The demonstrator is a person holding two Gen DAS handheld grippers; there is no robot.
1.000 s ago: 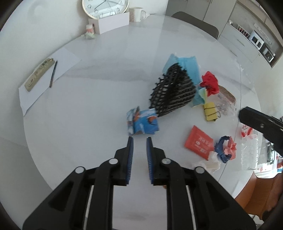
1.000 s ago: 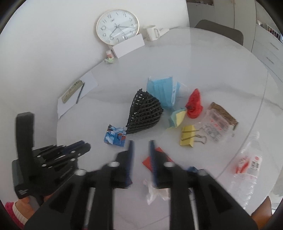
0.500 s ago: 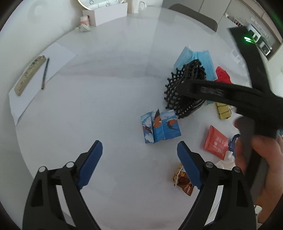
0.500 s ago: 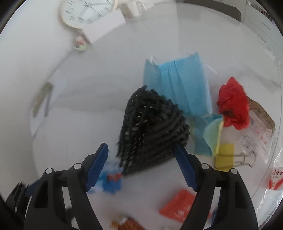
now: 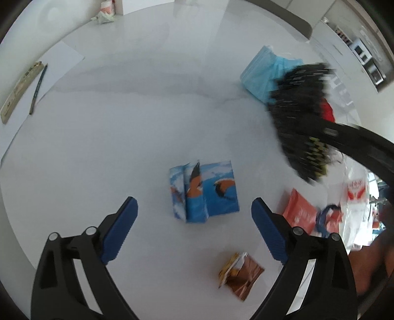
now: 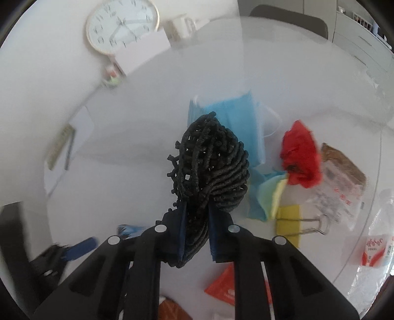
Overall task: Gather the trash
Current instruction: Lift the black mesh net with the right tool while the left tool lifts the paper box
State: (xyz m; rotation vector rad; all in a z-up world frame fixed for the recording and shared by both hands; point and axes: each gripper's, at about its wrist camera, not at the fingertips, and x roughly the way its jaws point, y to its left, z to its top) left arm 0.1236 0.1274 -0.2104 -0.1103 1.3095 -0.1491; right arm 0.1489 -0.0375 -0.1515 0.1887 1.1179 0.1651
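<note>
My right gripper [image 6: 197, 233] is shut on a black woven net bag [image 6: 211, 162] and holds it above the white table; the bag also shows blurred at the right of the left wrist view [image 5: 300, 118]. My left gripper [image 5: 194, 211] is open wide, its blue pads either side of a blue bird-print wrapper [image 5: 204, 192] lying flat on the table. A brown foil wrapper [image 5: 240, 275] lies near the right finger. A blue face mask [image 6: 234, 118], red crumpled paper [image 6: 301, 157] and a red packet [image 5: 299, 211] lie around.
A yellow binder clip [image 6: 290, 224], a clear snack bag [image 6: 339, 187] and a plastic bottle [image 6: 374, 256] lie at the right. A paper sheet with a ruler and pencil [image 5: 34, 81] sits far left. A clock [image 6: 122, 23], white box and mug stand at the back.
My right gripper closed on the black net bag and lifted it. My left gripper, open since half a second ago, moved closer to the bird-print wrapper.
</note>
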